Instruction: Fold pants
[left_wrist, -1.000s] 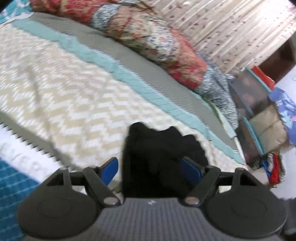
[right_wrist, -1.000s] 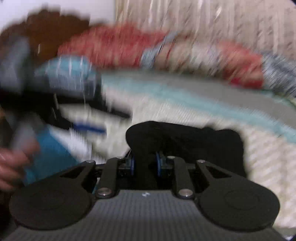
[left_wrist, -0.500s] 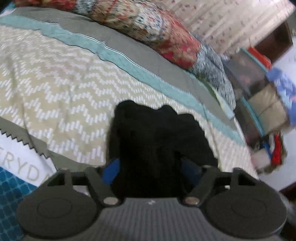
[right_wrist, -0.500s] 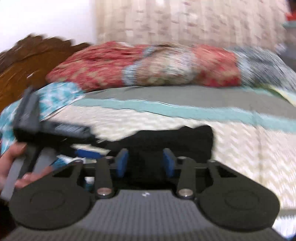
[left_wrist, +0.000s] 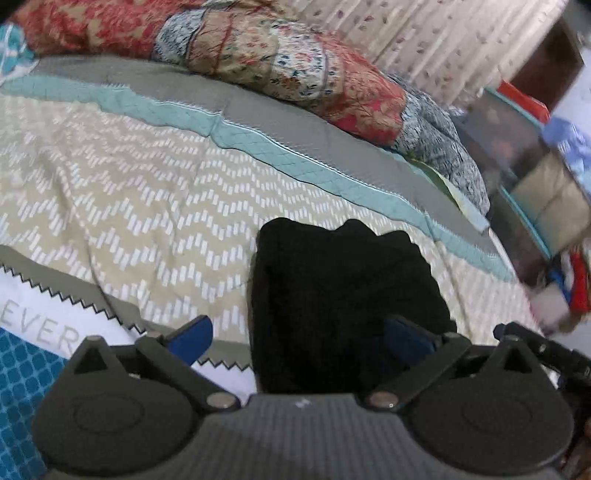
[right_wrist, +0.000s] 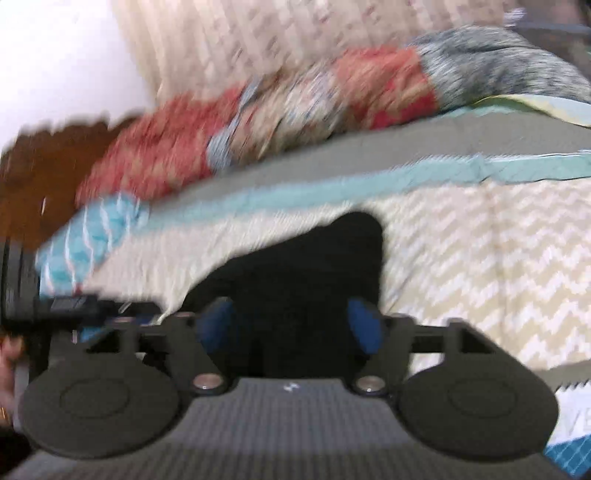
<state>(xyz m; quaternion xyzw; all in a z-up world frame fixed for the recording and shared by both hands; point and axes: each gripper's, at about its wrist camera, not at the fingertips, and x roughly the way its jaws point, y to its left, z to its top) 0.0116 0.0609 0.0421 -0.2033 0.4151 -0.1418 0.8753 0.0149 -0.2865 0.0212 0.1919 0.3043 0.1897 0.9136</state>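
The black pants (left_wrist: 343, 291) lie folded into a compact bundle on the chevron bedspread (left_wrist: 129, 206). My left gripper (left_wrist: 299, 336) is open, its blue-padded fingers (left_wrist: 192, 334) standing wide to either side of the bundle's near end. In the blurred right wrist view the pants (right_wrist: 314, 266) lie just ahead of my right gripper (right_wrist: 291, 326), which is open with its blue pads (right_wrist: 364, 326) wide apart around the near edge. The left gripper also shows at the left edge of the right wrist view (right_wrist: 66, 306).
A red floral quilt roll (left_wrist: 258, 55) and grey-blue blanket (left_wrist: 443, 147) lie along the bed's far side. Storage bins and clothes (left_wrist: 535, 192) stand beyond the right edge. A wooden headboard (right_wrist: 44, 162) is at the left in the right wrist view.
My right gripper has opened from shut on the pants to wide apart. The left gripper stays open over the bundle. The pants have settled on the bed.
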